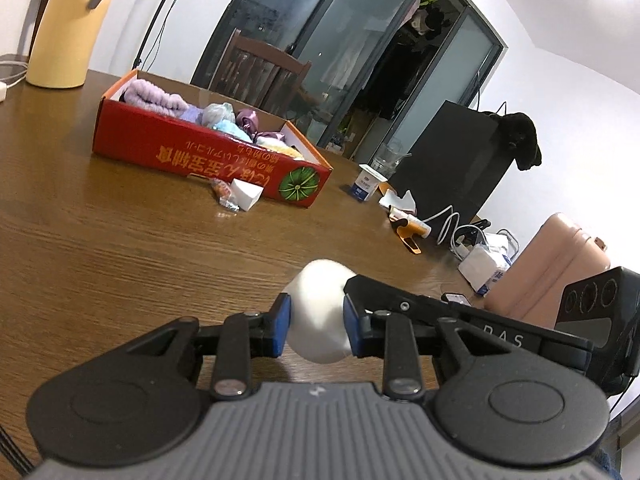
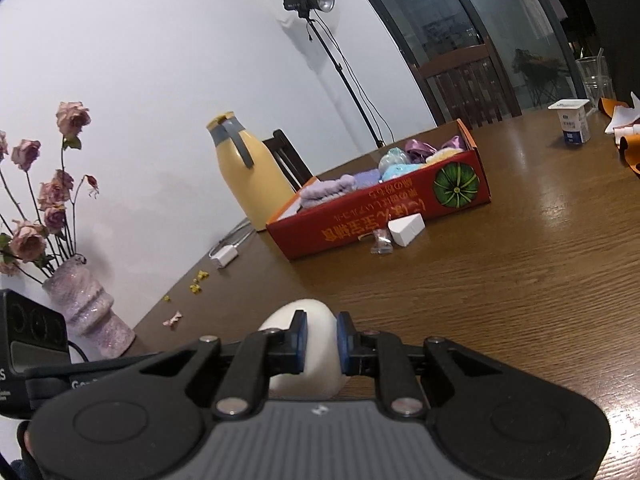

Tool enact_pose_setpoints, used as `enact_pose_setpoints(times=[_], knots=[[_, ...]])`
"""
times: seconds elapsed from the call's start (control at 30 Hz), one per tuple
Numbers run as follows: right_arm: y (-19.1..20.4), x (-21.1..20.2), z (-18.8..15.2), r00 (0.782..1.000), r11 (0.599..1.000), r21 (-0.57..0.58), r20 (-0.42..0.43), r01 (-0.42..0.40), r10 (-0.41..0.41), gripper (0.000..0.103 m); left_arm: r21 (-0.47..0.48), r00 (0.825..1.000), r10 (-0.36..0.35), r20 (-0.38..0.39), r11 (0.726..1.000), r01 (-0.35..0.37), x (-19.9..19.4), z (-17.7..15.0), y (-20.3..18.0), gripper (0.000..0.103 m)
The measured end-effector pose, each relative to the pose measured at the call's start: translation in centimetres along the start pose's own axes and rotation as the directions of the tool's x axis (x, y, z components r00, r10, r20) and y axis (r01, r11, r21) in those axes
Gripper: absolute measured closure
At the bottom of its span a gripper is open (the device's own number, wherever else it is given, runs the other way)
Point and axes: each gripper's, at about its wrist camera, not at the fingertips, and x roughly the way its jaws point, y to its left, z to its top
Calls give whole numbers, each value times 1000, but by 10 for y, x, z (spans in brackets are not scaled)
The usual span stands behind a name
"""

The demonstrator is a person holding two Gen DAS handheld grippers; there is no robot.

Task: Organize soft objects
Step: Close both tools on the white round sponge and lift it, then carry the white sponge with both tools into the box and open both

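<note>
Both grippers are shut on one white soft object. In the left wrist view my left gripper (image 1: 316, 330) pinches the white soft object (image 1: 318, 312) between its blue pads, above the wooden table (image 1: 120, 248). The right gripper's black body (image 1: 480, 320) reaches in from the right. In the right wrist view my right gripper (image 2: 322, 344) squeezes the same white soft object (image 2: 316, 340). A red cardboard box (image 1: 208, 152) holds several soft items in purple, blue and yellow; it also shows in the right wrist view (image 2: 380, 216).
A white wedge (image 1: 246, 194) and a candy wrapper (image 1: 224, 196) lie before the box. A yellow jug (image 2: 248, 176), a flower vase (image 2: 88, 312), a yogurt cup (image 2: 572, 120), a glass (image 1: 386, 158), a black box (image 1: 452, 164), cables and tissue packs (image 1: 484, 264) stand around.
</note>
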Motion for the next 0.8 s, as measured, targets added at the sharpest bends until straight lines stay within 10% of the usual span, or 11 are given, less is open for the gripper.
enact_pose_setpoints(times=[0.8], knots=[[-33, 73, 94, 994, 997, -18, 81, -69, 70, 88, 61, 993, 58, 100, 996, -65, 68, 94, 4, 74]])
